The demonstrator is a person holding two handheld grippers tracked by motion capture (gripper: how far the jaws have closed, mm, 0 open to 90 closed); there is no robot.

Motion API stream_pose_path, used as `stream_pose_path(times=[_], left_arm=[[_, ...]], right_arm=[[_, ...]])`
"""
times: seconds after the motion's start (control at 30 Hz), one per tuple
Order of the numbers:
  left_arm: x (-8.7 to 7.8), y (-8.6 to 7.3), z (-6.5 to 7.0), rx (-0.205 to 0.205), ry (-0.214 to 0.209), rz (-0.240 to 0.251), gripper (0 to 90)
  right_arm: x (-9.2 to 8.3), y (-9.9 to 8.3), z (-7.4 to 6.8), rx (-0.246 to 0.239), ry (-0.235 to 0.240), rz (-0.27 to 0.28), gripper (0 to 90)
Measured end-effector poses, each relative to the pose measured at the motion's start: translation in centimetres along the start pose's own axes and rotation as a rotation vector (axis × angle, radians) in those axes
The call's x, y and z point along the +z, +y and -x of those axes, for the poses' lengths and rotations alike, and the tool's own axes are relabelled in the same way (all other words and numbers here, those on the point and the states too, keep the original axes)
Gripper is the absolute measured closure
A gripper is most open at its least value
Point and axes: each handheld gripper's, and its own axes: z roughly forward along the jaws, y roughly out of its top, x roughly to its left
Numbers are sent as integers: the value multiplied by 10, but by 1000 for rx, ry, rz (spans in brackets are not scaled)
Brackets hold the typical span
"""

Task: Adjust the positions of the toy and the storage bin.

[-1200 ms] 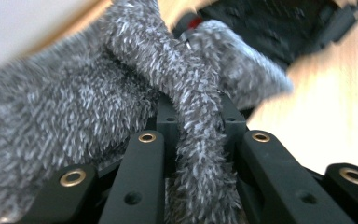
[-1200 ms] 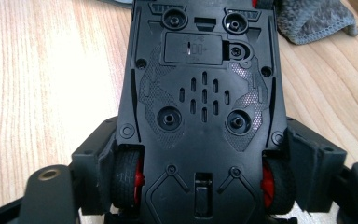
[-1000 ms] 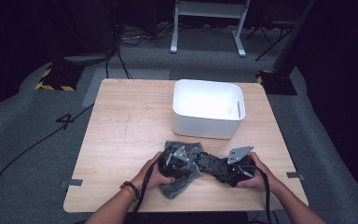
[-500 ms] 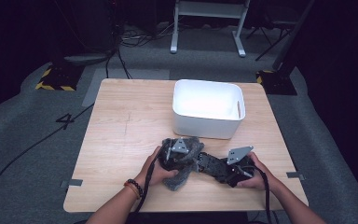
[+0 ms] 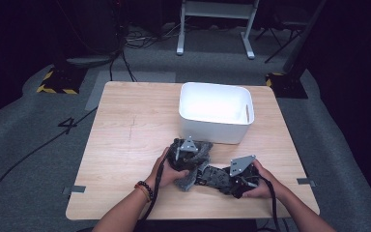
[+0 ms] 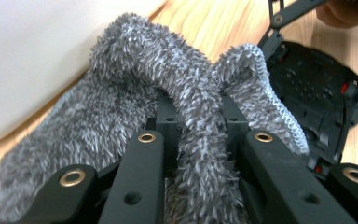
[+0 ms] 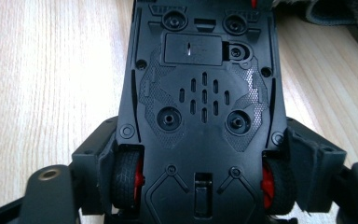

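At the near edge of the wooden table (image 5: 125,121), the right gripper (image 5: 232,180) clamps an upturned black toy car (image 7: 204,107), its jaws spread wide across the chassis and pressing just outside the rear wheels (image 7: 126,179). The car's long axis runs left to right, its far end pointing toward the left gripper (image 5: 186,153). That gripper has its jaws pressed nearly together, pinching a fold of fuzzy grey cloth (image 6: 186,102), which drapes over the car's left end, just near of the white bin (image 5: 216,112). So the cloth lies right at the left fingertips, touching the car, and the left hand looks best placed to work it along the car's length.
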Motion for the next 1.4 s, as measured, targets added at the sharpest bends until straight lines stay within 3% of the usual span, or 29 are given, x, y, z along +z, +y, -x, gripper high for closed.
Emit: stream_pose_path(times=[0.2,0.27,0.33,0.63,0.73,0.87,0.97,1.07,1.2,1.4], left_arm=[[-8,-11,0,-9,-3,-39,756],[-12,-13,2,-2,-8,-53,754],[-15,-16,3,-5,-16,-67,752],[-22,-36,16,-3,-106,-156,749],[-21,-37,19,-16,-119,-142,745],[-18,-28,23,-8,-67,-82,751],[-16,-22,21,-7,-33,-29,759],[-13,-19,18,-8,-42,-21,765],[-10,-22,18,5,-77,-59,767],[-9,-34,23,35,-152,-160,766]], right_arm=[[-4,1,3,30,-28,-5,213],[-7,-1,7,61,-15,13,206],[-7,-3,9,72,-12,-4,199],[-7,0,8,65,-33,-19,181],[-6,0,7,61,-37,-32,185],[-5,0,5,61,-17,-33,241],[-5,-1,6,57,-38,-46,243],[-5,-2,9,77,-64,-41,245],[-7,-3,11,90,-92,-43,245],[-8,-4,15,119,-127,-45,245]])
